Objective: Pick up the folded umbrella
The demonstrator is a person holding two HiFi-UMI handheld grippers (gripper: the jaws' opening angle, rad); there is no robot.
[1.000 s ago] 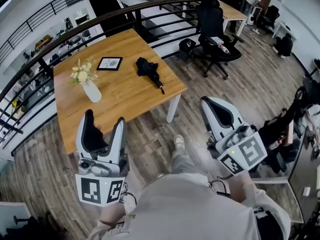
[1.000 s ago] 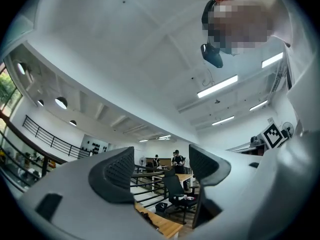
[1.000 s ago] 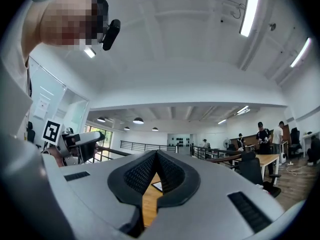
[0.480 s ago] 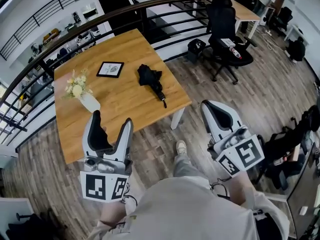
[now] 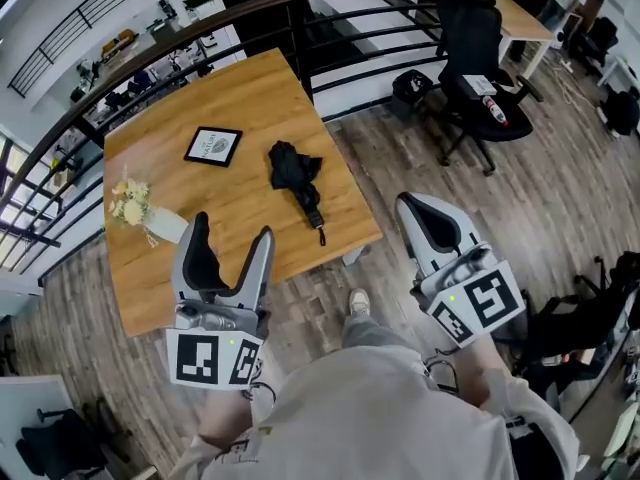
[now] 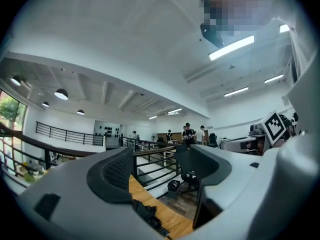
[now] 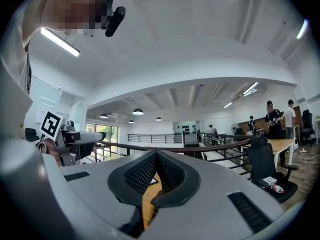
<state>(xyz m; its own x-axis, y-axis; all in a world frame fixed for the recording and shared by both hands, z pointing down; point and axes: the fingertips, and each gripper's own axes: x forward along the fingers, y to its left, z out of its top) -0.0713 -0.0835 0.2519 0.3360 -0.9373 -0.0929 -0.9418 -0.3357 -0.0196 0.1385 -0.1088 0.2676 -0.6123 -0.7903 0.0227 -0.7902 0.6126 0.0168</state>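
Note:
The folded black umbrella (image 5: 296, 171) lies on the wooden table (image 5: 240, 88) near its right edge, handle pointing at me. My left gripper (image 5: 232, 234) is open and empty, held over the table's near edge, short of the umbrella and to its left. In the left gripper view the umbrella (image 6: 148, 216) shows low between the spread jaws of that gripper (image 6: 160, 160). My right gripper (image 5: 412, 205) is shut on nothing, over the floor right of the table's corner; in the right gripper view its pads (image 7: 156, 157) meet at the tips.
On the table are a framed picture (image 5: 213, 145) and a white vase of flowers (image 5: 142, 216) at the left. A black railing (image 5: 300, 3) runs behind the table. A black office chair (image 5: 478, 53) and a small bin (image 5: 411, 86) stand at the right on the wood floor.
The view has closed in on the table, which now sits nearer and lower in the picture. Both grippers are held as before, the left open and the right shut.

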